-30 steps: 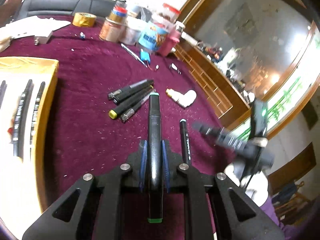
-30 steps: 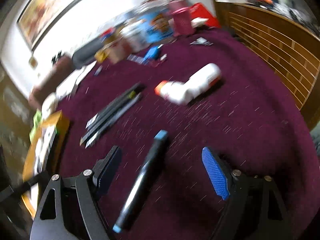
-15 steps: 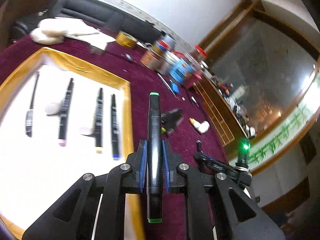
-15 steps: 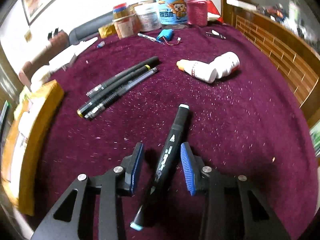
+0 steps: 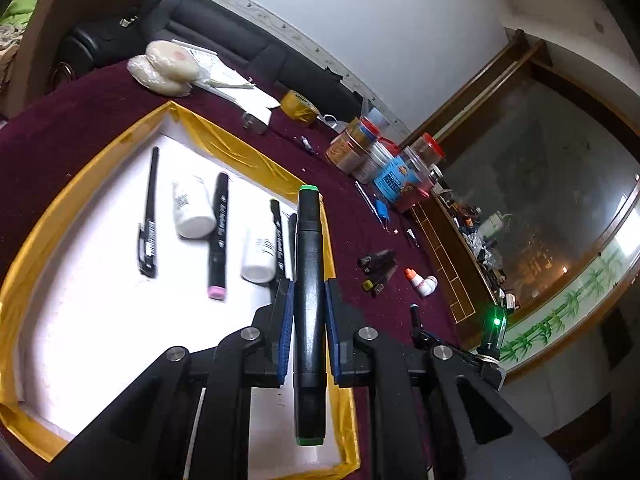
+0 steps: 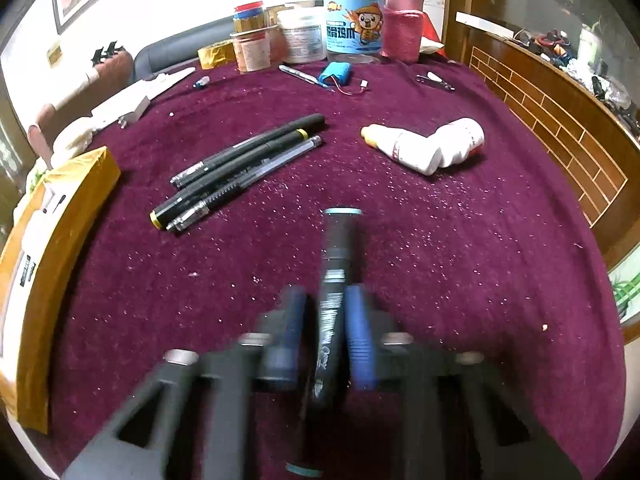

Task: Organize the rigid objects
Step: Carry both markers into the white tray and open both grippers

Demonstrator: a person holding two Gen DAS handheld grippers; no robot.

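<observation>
Our right gripper (image 6: 326, 332) has just been closing and now pinches the blue-tipped marker (image 6: 336, 276); our left gripper (image 5: 308, 316), clamping the green-tipped marker (image 5: 308, 280), now hangs over the tray (image 5: 80, 320), ready to drop it.

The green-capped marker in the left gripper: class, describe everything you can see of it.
The green-capped marker is a thick black pen, plastic by its look, with a green band at each end and a seam below its far cap. It lies lengthwise along the left gripper, clamped at mid-body between the blue pads, both ends sticking out. It hangs over the near right edge of the gold-rimmed white tray, touching only the pads.
</observation>
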